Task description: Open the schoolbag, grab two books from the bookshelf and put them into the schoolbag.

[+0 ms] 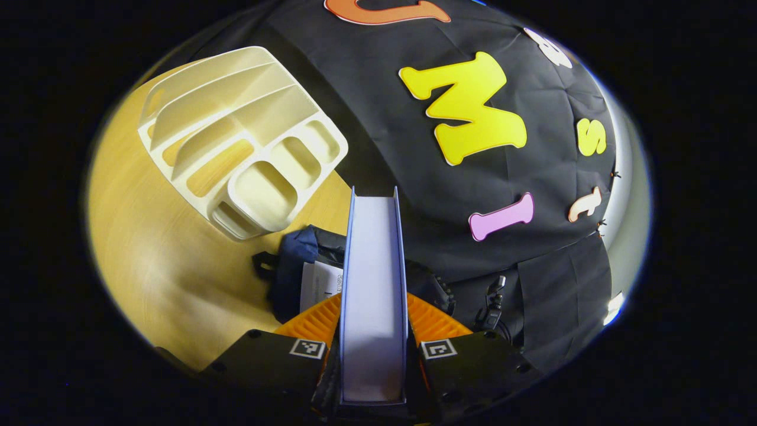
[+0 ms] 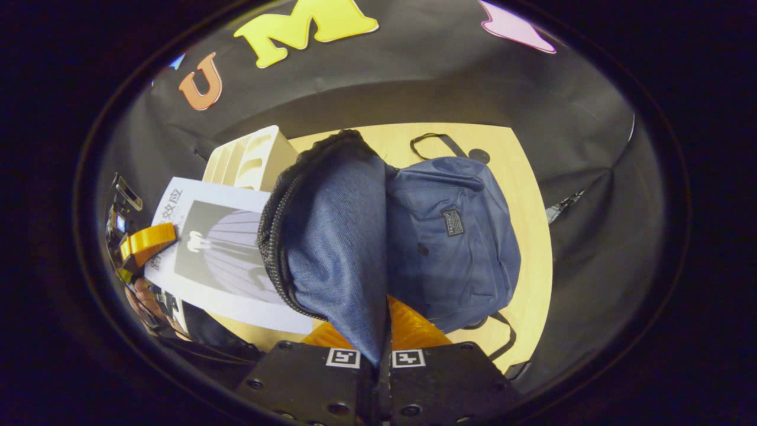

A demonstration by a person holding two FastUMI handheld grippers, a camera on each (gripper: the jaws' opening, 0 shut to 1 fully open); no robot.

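In the left gripper view my left gripper (image 1: 374, 322) is shut on a book (image 1: 374, 278), seen edge-on with its white page block up, held over the dark blue schoolbag (image 1: 295, 266). The cream bookshelf (image 1: 242, 142) lies on the table behind, its slots bare. In the right gripper view my right gripper (image 2: 378, 343) is shut on the schoolbag's opened flap (image 2: 337, 236), holding it up with the zipper edge on the left. The schoolbag's body (image 2: 455, 242) lies on the table to the right. The book's cover (image 2: 219, 254) shows at the left, with the left gripper's orange finger (image 2: 148, 239) on it.
The wooden table (image 1: 154, 266) runs left and forward under the bookshelf (image 2: 251, 157). Black cloth walls close in behind and to the right. A hand (image 2: 145, 296) holding the left gripper shows at the lower left of the right gripper view. Bag straps (image 2: 434, 142) trail on the table.
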